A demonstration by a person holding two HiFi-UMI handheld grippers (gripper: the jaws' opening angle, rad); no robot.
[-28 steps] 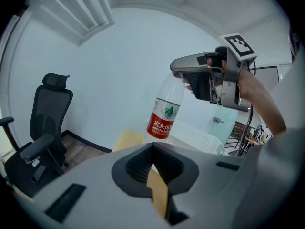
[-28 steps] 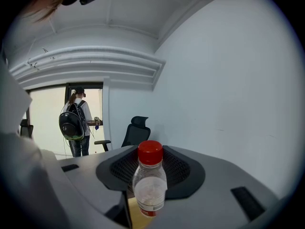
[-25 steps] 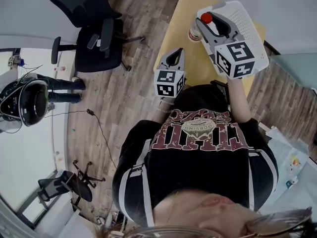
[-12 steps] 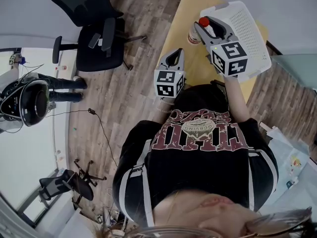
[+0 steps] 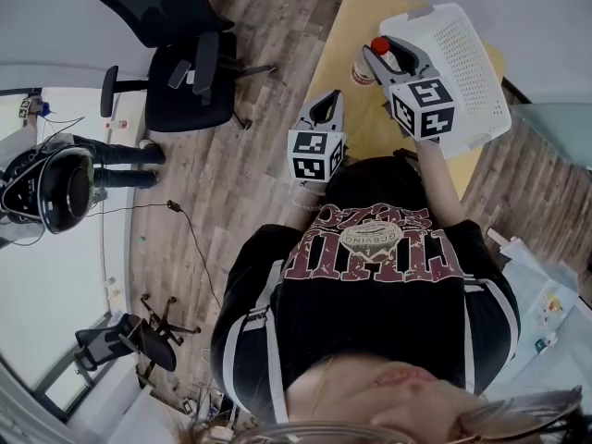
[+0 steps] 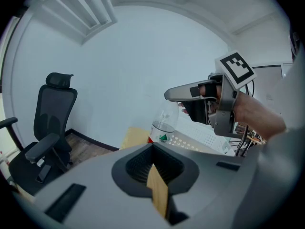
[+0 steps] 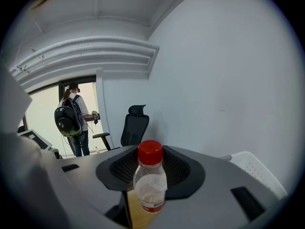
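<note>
Right gripper view, bottle [image 7: 150, 187] upright, clamped between right gripper [image 7: 151, 174] jaws

On the table [image 5: 344, 40], the basket [image 5: 462, 44] sat toward the right side. The bottle [image 5: 364, 66] was upright just left of the basket, over the table, between the jaws of the right gripper [image 5: 377, 55]. The left gripper [image 5: 326, 100] hung at the table's near left edge. The office chair [image 5: 176, 63] stood left of the table.

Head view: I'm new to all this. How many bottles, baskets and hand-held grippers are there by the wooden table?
bottle: 1
white basket: 1
grippers: 2 (left gripper, right gripper)
Total: 4
</note>
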